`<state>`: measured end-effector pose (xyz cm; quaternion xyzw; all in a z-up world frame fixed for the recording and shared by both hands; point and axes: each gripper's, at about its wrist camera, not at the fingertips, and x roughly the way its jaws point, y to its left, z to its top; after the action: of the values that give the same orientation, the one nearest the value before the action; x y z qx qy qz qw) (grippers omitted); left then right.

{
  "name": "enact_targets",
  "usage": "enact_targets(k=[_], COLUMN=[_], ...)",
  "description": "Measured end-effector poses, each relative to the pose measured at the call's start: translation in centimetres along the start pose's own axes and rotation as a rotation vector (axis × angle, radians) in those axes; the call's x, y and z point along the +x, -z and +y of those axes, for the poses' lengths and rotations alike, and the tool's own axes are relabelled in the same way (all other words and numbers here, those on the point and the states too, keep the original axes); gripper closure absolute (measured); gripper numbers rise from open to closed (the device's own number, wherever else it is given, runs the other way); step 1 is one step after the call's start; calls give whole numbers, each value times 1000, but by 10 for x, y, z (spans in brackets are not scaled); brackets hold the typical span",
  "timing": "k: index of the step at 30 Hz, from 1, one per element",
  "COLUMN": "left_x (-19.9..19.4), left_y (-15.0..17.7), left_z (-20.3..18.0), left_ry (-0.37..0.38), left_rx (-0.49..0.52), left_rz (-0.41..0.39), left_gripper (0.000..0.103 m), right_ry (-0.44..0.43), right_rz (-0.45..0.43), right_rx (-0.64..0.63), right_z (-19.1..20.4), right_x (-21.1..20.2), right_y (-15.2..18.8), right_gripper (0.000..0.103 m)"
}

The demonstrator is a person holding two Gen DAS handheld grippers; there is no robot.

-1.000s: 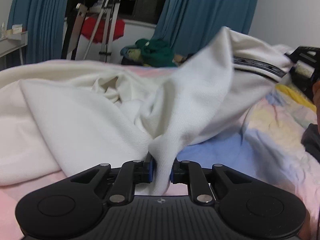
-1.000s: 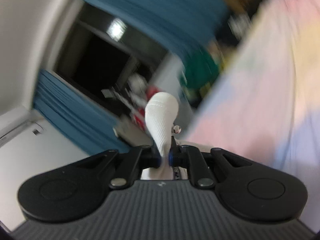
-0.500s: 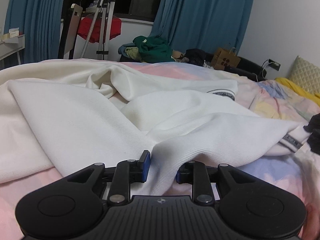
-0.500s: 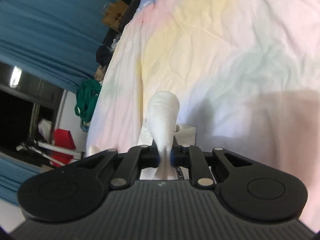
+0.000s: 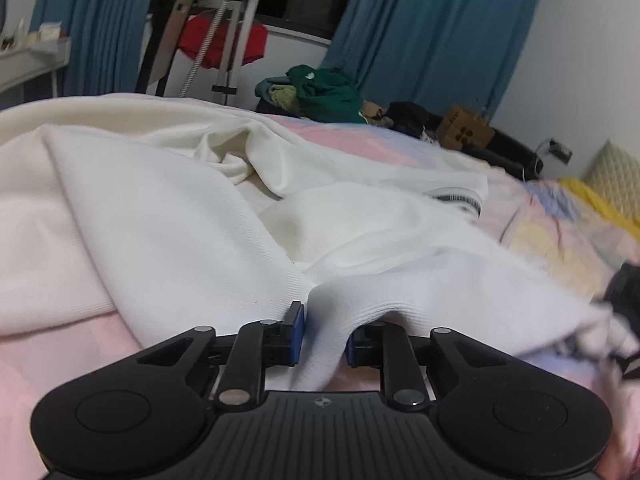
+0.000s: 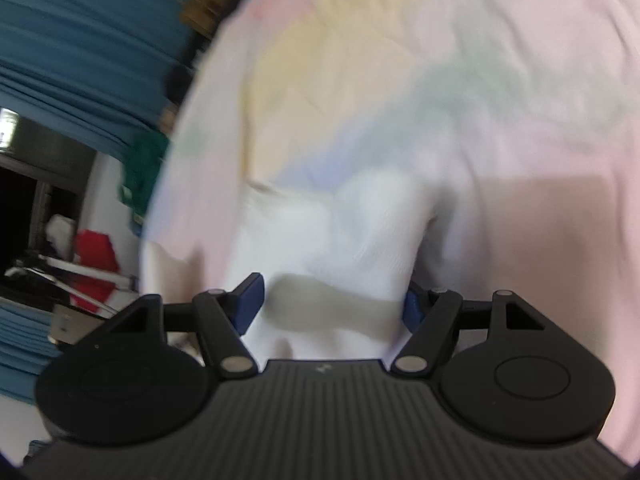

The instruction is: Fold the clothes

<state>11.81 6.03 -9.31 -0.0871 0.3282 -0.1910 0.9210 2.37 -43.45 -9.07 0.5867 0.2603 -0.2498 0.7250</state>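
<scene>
Left gripper [image 5: 322, 334]: low over the bed, fingers spread, white knitted garment [image 5: 208, 216] between them.
Right gripper [image 6: 332, 300]: tilted, fingers spread wide around the garment.

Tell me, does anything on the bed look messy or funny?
Yes. The white garment lies rumpled across the pastel bedsheet, with a bunched fold near its middle instead of lying flat. Both grippers are open, the cloth loose between their fingers.

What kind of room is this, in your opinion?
Most likely a bedroom: a white garment lies on a bed with a pastel sheet, blue curtains cover a dark window, and a pillow is nearby.
</scene>
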Motion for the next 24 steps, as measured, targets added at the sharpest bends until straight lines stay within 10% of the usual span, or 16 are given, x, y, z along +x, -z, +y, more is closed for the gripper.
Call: enact_targets(k=[3,7,16,24], left_x=[-10,-17,-16,3], left_y=[-7,-15,-15,-2], left_z=[6,6,-2,-15], left_ry=[30,58,128,76], left_rx=[-61,-87,-72,1], left_rz=[-28,-45,-62,10], left_gripper=[87,88,87,82], right_ry=[-24,-43,-519,20], right_rz=[77,35,-326,-4], right_rx=[71,-8,-381,-118], right_z=[-13,4,85,14], right_x=[9,9,-44,13], right_y=[4,3,-14,-40], right_gripper=[34,89,91,90])
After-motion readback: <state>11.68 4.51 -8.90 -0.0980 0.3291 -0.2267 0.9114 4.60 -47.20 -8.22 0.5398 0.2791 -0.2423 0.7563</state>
